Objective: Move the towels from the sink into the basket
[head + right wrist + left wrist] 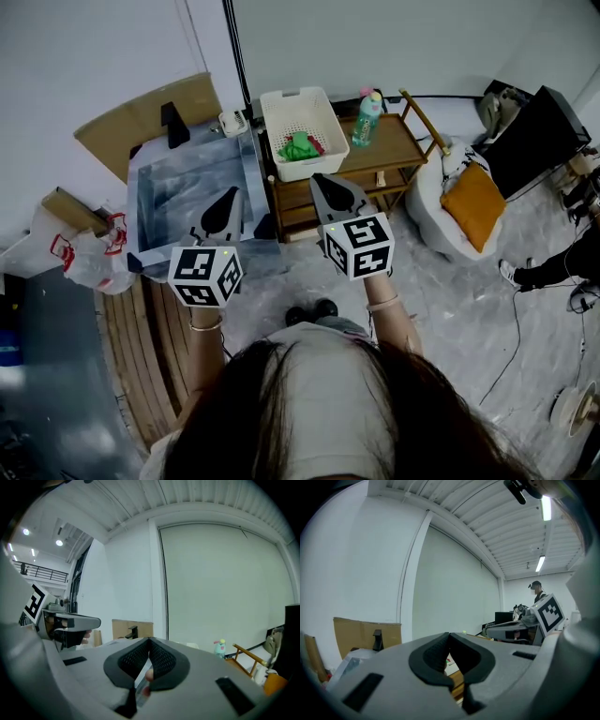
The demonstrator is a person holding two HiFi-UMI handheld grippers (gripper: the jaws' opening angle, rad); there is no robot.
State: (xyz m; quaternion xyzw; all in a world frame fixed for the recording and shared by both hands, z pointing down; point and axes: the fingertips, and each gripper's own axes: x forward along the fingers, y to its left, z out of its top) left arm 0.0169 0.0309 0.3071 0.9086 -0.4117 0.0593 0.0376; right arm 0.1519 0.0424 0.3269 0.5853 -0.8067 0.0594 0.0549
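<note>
My left gripper (pixel 225 202) and right gripper (pixel 323 186) are both clenched empty, side by side. The sink (pixel 159 173) lies at eleven o'clock from the left one. At twelve, the towels (pixel 298 147) (green, some red) lie in the basket (pixel 281 101).

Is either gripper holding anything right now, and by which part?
Nothing is held. The left gripper and the right gripper both have their jaws closed together, empty; the towels lie in the basket.
</note>
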